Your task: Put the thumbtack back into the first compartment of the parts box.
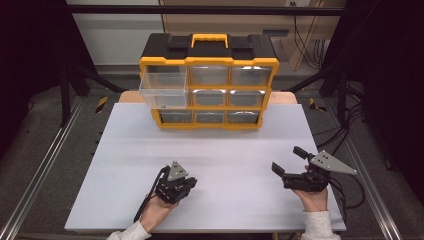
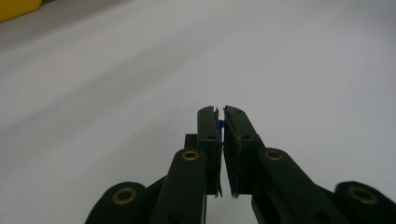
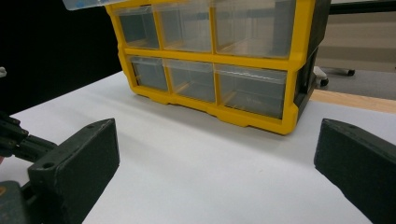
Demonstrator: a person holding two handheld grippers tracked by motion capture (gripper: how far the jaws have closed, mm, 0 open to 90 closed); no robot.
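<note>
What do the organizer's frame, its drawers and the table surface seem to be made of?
The organizer frame looks like moulded plastic, glossy yellow with a black top: its colour is uniform and its corners rounded. The drawers, including the pulled-out top-left one, seem clear, shiny plastic: you see through them and they catch highlights. The table surface is matte white, perhaps laminate or board; the look leaves that open.

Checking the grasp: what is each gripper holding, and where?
Left gripper pinches a small blue thing between its pads, mostly hidden. Right gripper is open, holding nothing.

Bare table (image 1: pixel 210 150) before organizer (image 1: pixel 209 82)
</note>
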